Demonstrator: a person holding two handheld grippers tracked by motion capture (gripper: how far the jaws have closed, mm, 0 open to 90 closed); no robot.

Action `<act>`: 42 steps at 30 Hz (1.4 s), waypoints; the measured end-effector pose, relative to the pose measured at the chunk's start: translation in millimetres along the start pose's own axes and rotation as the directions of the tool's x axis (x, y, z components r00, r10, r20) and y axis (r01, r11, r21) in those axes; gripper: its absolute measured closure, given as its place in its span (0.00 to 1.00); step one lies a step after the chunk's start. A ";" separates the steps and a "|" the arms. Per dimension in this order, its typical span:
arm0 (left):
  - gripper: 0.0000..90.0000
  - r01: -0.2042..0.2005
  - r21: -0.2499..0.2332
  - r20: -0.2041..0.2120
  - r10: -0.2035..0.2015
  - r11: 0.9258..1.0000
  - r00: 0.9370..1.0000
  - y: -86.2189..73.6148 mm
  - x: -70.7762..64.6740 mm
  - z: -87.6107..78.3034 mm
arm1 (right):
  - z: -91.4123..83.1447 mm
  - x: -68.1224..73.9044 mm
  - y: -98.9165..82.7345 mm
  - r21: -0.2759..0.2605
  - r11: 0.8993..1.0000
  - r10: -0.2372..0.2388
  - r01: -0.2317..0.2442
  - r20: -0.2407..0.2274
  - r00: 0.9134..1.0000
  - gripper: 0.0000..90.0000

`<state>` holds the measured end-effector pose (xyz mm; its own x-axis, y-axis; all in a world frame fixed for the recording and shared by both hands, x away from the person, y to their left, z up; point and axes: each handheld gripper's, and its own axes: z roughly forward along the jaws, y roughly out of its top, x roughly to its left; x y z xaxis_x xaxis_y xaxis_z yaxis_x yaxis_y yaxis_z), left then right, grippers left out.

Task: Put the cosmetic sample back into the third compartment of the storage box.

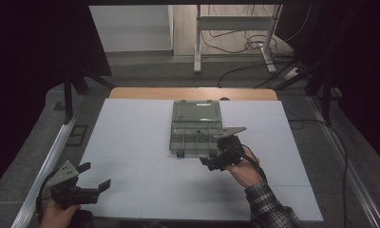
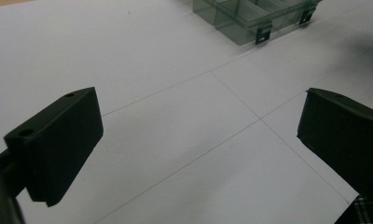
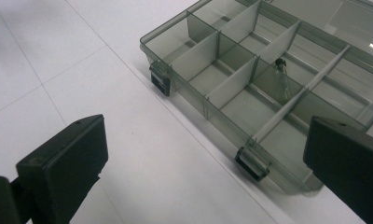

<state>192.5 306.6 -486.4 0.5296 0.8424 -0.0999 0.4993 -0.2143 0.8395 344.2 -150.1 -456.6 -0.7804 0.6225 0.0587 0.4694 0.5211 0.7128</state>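
A smoky clear compartment box lies open in the middle of the white table, its lid folded flat behind it. Seen from the right gripper view, the box has thin dividers, two black latches on its near wall, and a small slender metal part in one middle compartment. My right gripper hovers open at the box's front right corner, with nothing between its jaws. My left gripper stands open and empty near the table's front left edge, far from the box.
The white board covers a wooden table and is marked with thin grid lines. A dark frame rail runs along the left side. Behind the table are a desk's legs and loose cables on the floor.
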 end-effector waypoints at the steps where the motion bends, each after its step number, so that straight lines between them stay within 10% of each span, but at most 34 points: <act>1: 0.00 0.001 0.000 0.000 -0.001 1.000 1.000 0.0 0.1 0.0 | -1.1 0.0 -1.5 0.000 1.000 -0.001 0.001 0.001 1.000 0.00; 42: 0.00 0.002 0.000 0.001 -0.002 1.000 1.000 -0.1 0.2 -0.1 | -49.0 13.3 -52.0 -0.039 0.999 0.000 0.002 0.058 0.998 0.00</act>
<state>192.5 306.8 -486.4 0.5293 0.8422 -0.1024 0.5003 -0.2124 0.8394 289.2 -197.5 -458.6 -0.7549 0.6556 0.0180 0.4512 0.4993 0.7397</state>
